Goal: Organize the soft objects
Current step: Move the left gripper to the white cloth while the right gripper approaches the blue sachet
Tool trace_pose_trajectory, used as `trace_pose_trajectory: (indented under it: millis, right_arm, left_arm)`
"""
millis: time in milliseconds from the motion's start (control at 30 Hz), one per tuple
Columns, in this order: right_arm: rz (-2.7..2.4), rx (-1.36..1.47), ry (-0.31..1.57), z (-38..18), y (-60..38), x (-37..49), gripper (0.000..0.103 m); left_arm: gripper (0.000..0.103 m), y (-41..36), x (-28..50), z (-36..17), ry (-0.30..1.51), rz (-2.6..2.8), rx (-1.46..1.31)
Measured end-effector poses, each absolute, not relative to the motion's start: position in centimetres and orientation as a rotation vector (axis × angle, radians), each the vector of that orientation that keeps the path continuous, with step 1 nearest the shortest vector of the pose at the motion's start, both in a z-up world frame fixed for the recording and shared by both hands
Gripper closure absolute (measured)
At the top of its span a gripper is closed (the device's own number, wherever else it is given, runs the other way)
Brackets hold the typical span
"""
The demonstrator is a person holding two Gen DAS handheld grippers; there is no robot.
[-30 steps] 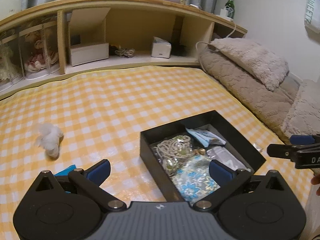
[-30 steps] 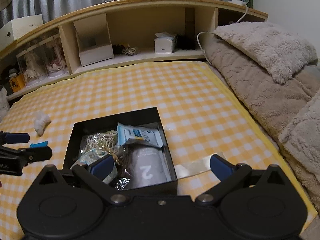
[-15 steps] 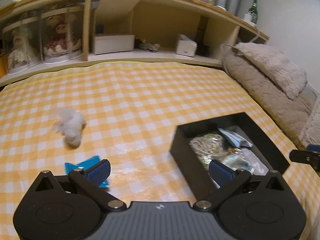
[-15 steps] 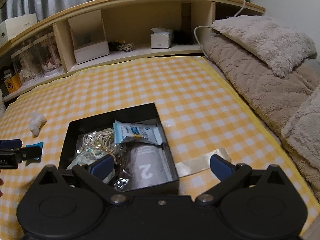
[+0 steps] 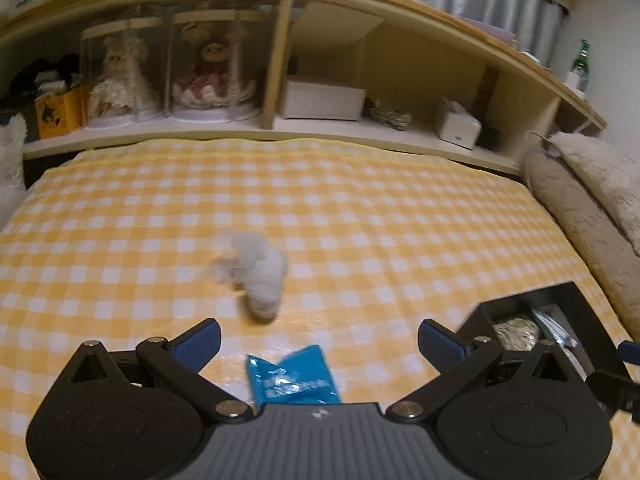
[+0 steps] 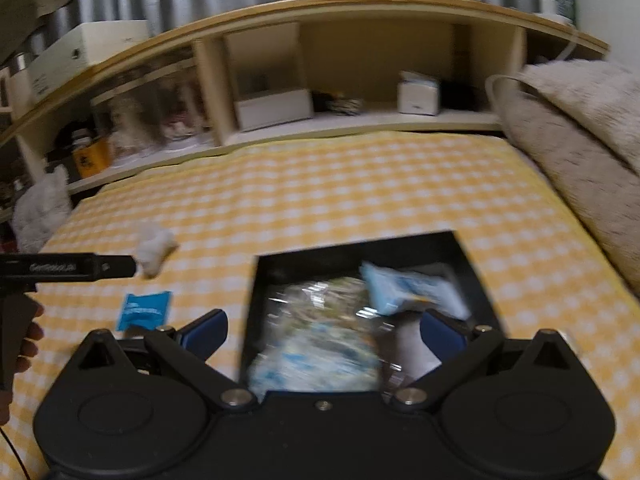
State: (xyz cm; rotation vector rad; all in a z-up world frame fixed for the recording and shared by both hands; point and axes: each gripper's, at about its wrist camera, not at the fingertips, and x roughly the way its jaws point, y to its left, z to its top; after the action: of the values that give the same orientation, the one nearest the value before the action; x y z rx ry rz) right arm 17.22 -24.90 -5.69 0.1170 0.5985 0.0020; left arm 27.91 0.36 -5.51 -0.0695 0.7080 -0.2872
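Note:
A white fluffy soft object (image 5: 260,276) lies on the yellow checked cloth, ahead of my left gripper (image 5: 320,344), which is open and empty. A blue packet (image 5: 292,380) lies flat between its jaws, close to the gripper body. The black box (image 5: 560,320) with several soft items sits at the right. In the right wrist view my right gripper (image 6: 324,332) is open and empty above the black box (image 6: 360,248), which holds pouches and a light blue packet (image 6: 400,288). The fluffy object (image 6: 156,246) and blue packet (image 6: 144,310) lie to the left there.
A wooden shelf (image 5: 320,128) at the back holds doll cases, a white box and a tissue box. Beige fluffy cushions (image 5: 592,200) line the right side. The left gripper's side (image 6: 68,268) and a hand show at the left of the right wrist view.
My left gripper has swung left, away from the box, and now faces the fluffy object and blue packet. My right gripper has shifted left over the box; its view is blurred.

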Motion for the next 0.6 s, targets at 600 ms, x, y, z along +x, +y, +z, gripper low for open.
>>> trace_pose_trajectory:
  millis: [600]
  right_arm:
    - [0.228, 0.154, 0.7, -12.3, -10.6, 26.7, 0.008]
  left_arm:
    - [0.0, 5.3, 33.2, -5.2, 0.701, -0.306, -0.041]
